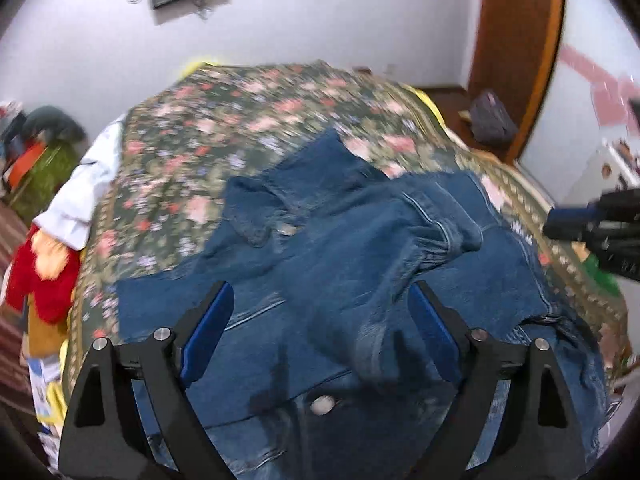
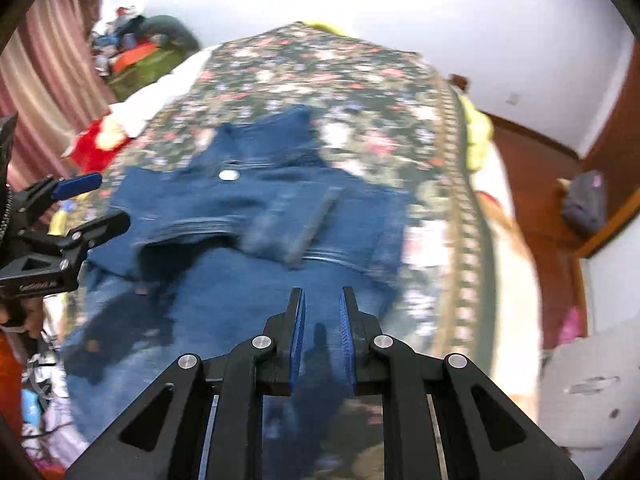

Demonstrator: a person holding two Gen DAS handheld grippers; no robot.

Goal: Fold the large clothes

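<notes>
A blue denim jacket (image 1: 340,264) lies spread on a bed with a floral cover (image 1: 240,128). One sleeve (image 1: 436,236) is folded over its body. My left gripper (image 1: 320,296) is open wide just above the jacket's lower part, holding nothing. It also shows at the left edge of the right wrist view (image 2: 92,200). My right gripper (image 2: 322,300) hovers over the jacket (image 2: 256,224) with its jaws a narrow gap apart and nothing between them. It also shows at the right edge of the left wrist view (image 1: 560,220). Both views are blurred.
White cloth (image 1: 80,196) and a red garment (image 1: 36,280) lie at the bed's left edge. A pile of clutter (image 2: 136,48) stands at the far left by the curtain. A wooden door (image 1: 516,40) and a dark bag (image 1: 492,120) are at the right.
</notes>
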